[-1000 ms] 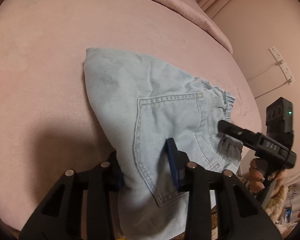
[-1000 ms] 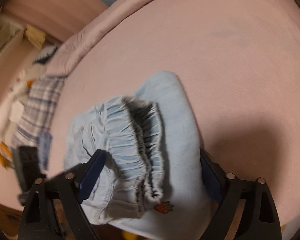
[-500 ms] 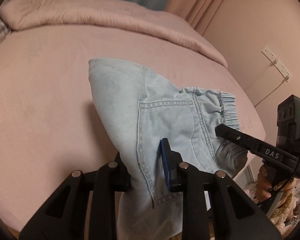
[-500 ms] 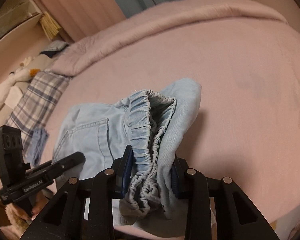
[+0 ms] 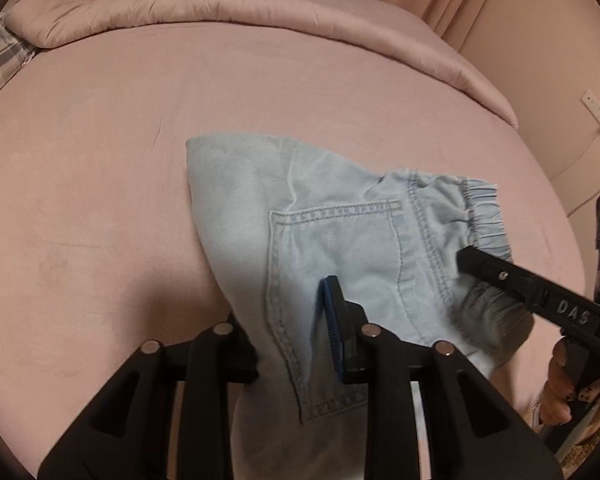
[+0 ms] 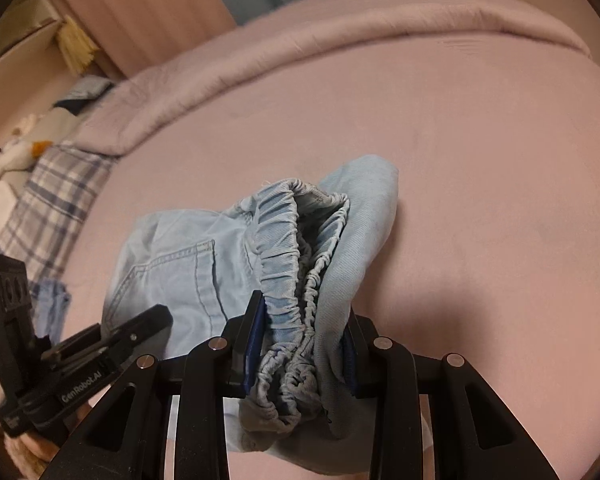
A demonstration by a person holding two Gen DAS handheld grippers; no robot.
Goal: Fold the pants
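Both tools have drawn the light denim pants [image 5: 340, 240] toward the near edge of the pink bed [image 5: 100, 200]; left tool [image 5: 292, 344] is clamped on the pocket side, its jaws lately widening, right tool [image 6: 300, 344] pinches the elastic waistband [image 6: 296, 280], keeping the layers together for folding

Left gripper [image 5: 290, 334]: matte black triangular finger frames with cut-out windows, round silver screw heads on top, blue pads [image 5: 334, 332] on inner faces. Right gripper [image 6: 298, 350]: same build; side bar embossed "DAS". Left gripper's side bar reads "GenRobot.AI". Hand [image 5: 562, 380] below right gripper's body: dark patterned nail polish
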